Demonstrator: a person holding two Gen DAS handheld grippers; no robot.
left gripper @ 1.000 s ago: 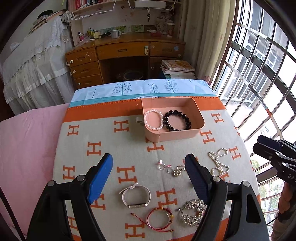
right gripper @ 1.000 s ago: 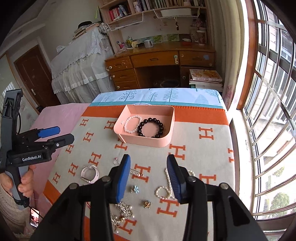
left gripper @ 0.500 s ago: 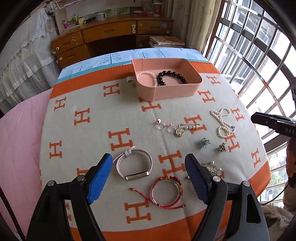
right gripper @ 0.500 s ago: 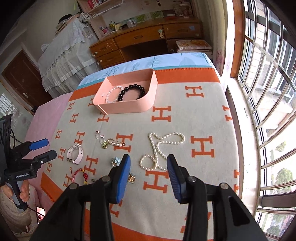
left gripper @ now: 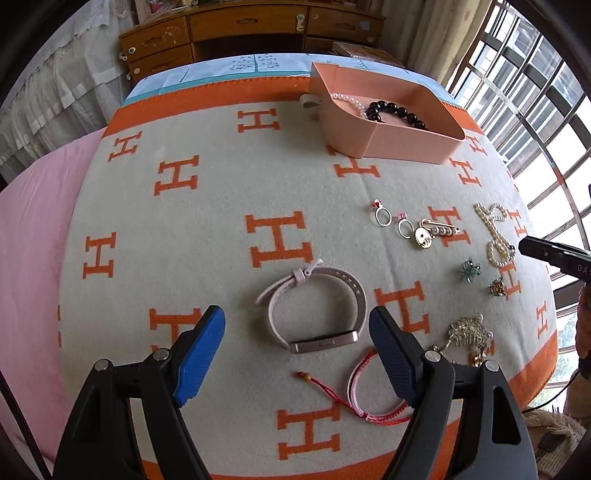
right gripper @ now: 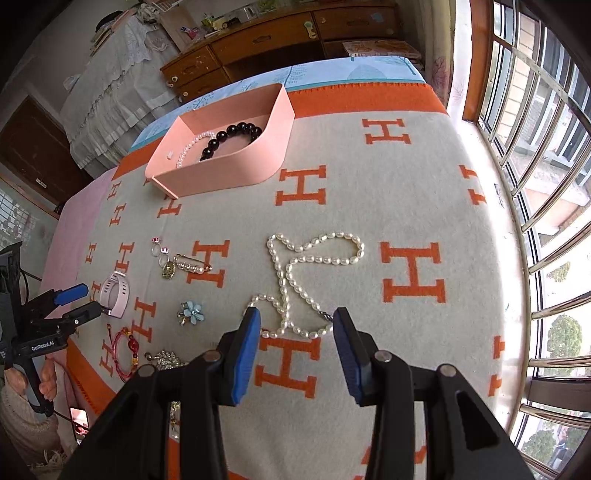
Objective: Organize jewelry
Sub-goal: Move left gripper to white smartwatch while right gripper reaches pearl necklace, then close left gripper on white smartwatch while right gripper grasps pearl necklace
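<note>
A pale pink watch band (left gripper: pixel 314 306) lies on the H-patterned blanket, and my left gripper (left gripper: pixel 297 321) hangs open just above it, one finger on each side. My right gripper (right gripper: pixel 295 317) is open over the near loop of the white pearl necklace (right gripper: pixel 295 266); the pads do not press on it. A pink tray (left gripper: pixel 406 146) at the back holds a pearl bracelet (left gripper: pixel 349 100) and a black bead bracelet (left gripper: pixel 395 110). Loose on the blanket are two rings (left gripper: pixel 383 216), a pin brooch (left gripper: pixel 424 236), a blue flower brooch (left gripper: pixel 470 269) and a red cord bracelet (left gripper: pixel 369 391).
A silver brooch (left gripper: pixel 469 332) and a small gold brooch (left gripper: pixel 496 287) lie near the blanket's right front edge. A wooden desk (right gripper: pixel 280 33) stands behind the table, a barred window (right gripper: pixel 546 184) runs along the right, and a pink cover (left gripper: pixel 33 229) spreads out at left.
Both grippers have come down toward the blanket and tipped more steeply. The watch band now lies between the left fingers, and the necklace loop between the right ones. Jaw widths are unchanged.
</note>
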